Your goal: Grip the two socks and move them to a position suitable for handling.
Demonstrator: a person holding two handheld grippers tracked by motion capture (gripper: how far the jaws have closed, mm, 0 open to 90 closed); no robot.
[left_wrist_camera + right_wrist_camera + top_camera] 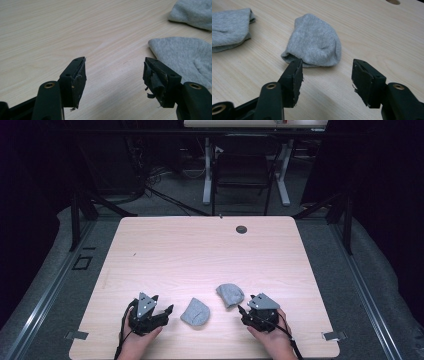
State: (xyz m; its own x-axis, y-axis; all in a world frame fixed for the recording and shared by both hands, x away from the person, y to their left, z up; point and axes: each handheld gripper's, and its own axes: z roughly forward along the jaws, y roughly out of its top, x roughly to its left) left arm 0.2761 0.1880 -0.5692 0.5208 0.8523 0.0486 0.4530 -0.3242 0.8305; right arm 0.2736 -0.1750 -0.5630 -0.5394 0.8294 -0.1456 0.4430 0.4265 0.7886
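Observation:
Two folded grey socks lie on the pale wooden table (200, 250) near its front edge. The left sock (195, 312) lies just right of my left gripper (161, 306), whose jaws stand open over bare wood. In the left gripper view that sock (185, 53) lies beside the right jaw, and my left gripper (115, 75) holds nothing. The right sock (230, 294) lies just left of my right gripper (245, 307). In the right gripper view this sock (314, 43) lies right ahead of my open right gripper (327, 77), apart from the pads.
A round cable hole (241, 229) sits in the table's far right part. Behind the table stand a dark chair (242, 175) and white desk legs (206, 170). Black stand legs (80, 215) flank both far corners.

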